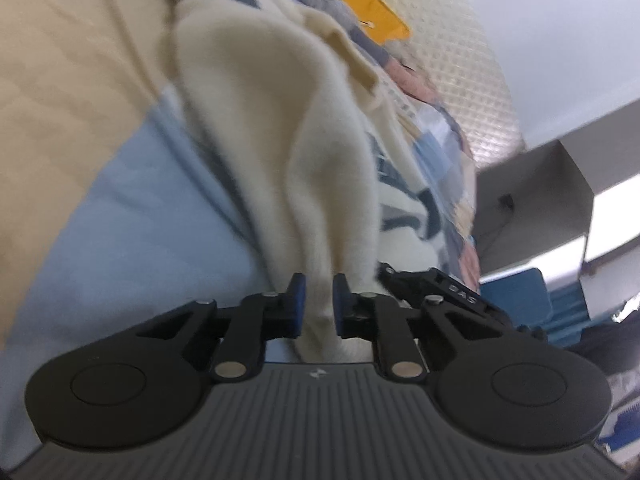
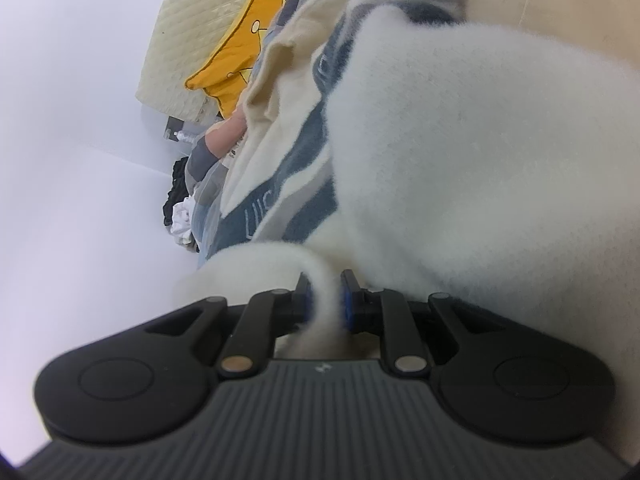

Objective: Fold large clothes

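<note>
A large fluffy cream sweater [image 1: 280, 140] with dark blue-grey stripes lies bunched on the bed. In the left wrist view a cream fold runs down between the blue pads of my left gripper [image 1: 320, 304], which is shut on it. A black piece of the other gripper [image 1: 436, 292] shows close to its right finger. In the right wrist view the sweater [image 2: 460, 140] fills the right half, its striped part [image 2: 304, 152] further off. A fluffy white edge passes between the pads of my right gripper [image 2: 326, 300], shut on it.
The bed has a light blue sheet [image 1: 140, 220] and a beige quilt [image 1: 60, 60]. A yellow cushion [image 2: 236, 60] and other clothes lie by the quilted headboard [image 1: 472, 60]. A small black-and-white clothes heap [image 2: 178, 200] lies by the white wall [image 2: 80, 160]. A grey box [image 1: 540, 188] stands at the right.
</note>
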The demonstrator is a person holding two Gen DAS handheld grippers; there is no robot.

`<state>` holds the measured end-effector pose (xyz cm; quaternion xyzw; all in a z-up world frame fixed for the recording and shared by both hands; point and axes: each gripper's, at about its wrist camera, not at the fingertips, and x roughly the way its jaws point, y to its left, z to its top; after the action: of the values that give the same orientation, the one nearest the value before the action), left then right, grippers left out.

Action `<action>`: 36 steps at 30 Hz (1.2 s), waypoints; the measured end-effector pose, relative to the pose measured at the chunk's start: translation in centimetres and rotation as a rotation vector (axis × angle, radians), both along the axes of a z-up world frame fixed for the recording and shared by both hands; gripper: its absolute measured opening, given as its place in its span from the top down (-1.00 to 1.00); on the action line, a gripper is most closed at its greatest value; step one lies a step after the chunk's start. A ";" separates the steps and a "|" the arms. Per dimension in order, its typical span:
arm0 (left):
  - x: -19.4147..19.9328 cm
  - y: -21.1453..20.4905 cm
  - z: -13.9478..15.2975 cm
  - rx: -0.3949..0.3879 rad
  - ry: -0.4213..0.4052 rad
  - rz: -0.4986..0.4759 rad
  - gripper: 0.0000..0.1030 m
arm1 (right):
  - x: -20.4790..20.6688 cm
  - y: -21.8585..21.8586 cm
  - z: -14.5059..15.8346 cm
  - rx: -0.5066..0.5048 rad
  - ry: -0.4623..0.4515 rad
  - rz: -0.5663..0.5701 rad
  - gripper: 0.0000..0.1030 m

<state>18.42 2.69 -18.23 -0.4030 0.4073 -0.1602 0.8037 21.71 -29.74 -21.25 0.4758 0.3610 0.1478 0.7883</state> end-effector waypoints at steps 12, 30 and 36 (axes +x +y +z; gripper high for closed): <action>0.5 -1.5 0.1 0.062 -0.066 -0.060 0.80 | 0.1 0.3 0.2 -0.005 0.005 -0.001 0.65; -0.4 -2.4 2.2 0.202 -0.091 -0.048 0.90 | -0.3 0.6 0.7 -0.014 -0.001 -0.006 0.12; -2.7 -0.4 4.6 0.189 -0.086 -0.025 0.91 | -0.9 0.9 1.2 0.026 -0.018 0.041 0.02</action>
<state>15.76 2.33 -13.63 -0.3130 0.3909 -0.1482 0.8528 20.76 -28.84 -20.01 0.4771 0.3617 0.1726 0.7821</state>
